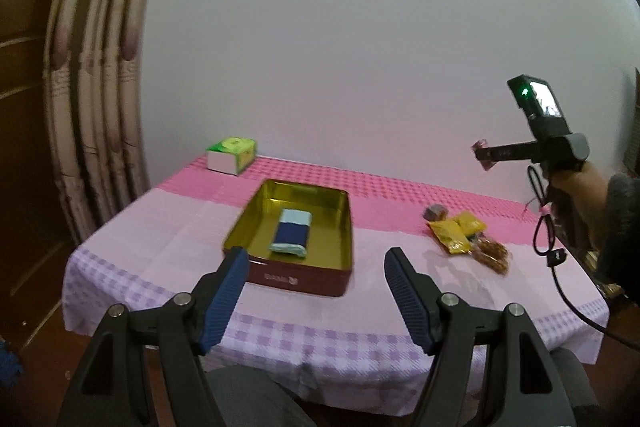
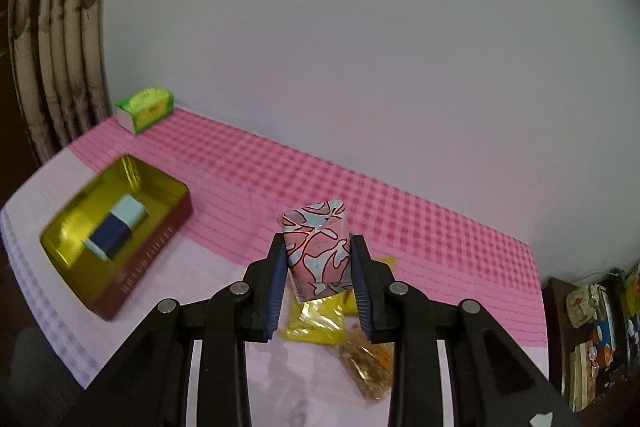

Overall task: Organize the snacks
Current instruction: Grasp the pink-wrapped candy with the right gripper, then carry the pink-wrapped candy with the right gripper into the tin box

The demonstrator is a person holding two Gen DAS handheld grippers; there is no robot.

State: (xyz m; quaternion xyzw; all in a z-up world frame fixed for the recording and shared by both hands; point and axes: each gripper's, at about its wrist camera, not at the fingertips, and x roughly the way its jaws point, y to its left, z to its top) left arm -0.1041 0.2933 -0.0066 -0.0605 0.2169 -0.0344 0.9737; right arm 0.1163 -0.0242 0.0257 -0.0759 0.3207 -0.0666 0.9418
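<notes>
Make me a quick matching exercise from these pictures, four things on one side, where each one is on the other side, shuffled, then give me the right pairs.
Things:
1. pink patterned packet
2. blue and white packet
3. green box
4. yellow packets

Places:
A. far corner of the table, near the curtain
B. clamped in the right gripper, above the table
C. inside the gold-lined tin
D. on the tablecloth, right of the tin

Pairs: 1-B, 2-C, 3-A, 4-D

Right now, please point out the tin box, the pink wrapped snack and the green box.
tin box (image 1: pixel 304 279), left wrist view, red front wall
pink wrapped snack (image 2: pixel 318 251), right wrist view, patterned front face
green box (image 1: pixel 236 147), left wrist view, top face
</notes>
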